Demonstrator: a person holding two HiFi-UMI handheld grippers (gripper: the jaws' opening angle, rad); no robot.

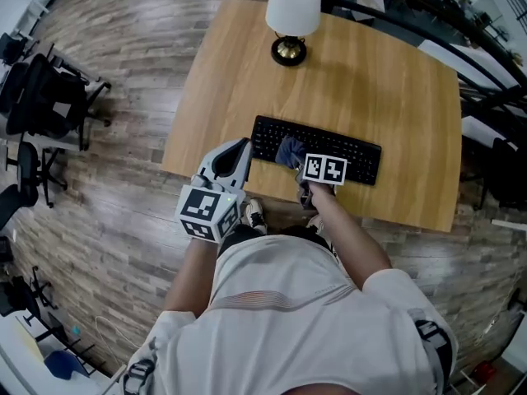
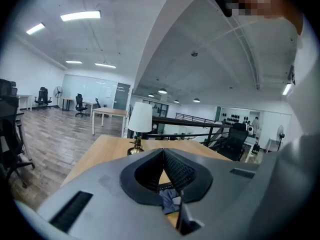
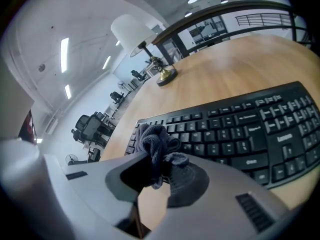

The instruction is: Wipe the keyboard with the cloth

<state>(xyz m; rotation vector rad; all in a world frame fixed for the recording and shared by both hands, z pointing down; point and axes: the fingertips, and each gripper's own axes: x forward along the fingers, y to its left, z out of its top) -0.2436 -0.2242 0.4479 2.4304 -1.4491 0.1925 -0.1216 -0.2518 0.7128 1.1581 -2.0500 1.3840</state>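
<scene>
A black keyboard (image 1: 329,149) (image 3: 240,131) lies across the near half of the wooden table (image 1: 387,81). My right gripper (image 1: 303,164) (image 3: 159,165) is shut on a bunched dark blue cloth (image 1: 288,150) (image 3: 154,145), which rests on the keyboard's left part. My left gripper (image 1: 241,151) (image 2: 163,155) hovers at the table's near edge, just left of the keyboard. Its jaws are shut together with nothing between them. Below them in the left gripper view a bit of the cloth (image 2: 170,200) shows.
A white-shaded lamp (image 1: 292,11) (image 3: 137,31) (image 2: 140,121) with a brass base stands at the table's far side. Black office chairs (image 1: 45,97) stand on the wood floor to the left. A dark railing (image 1: 461,31) runs behind the table on the right.
</scene>
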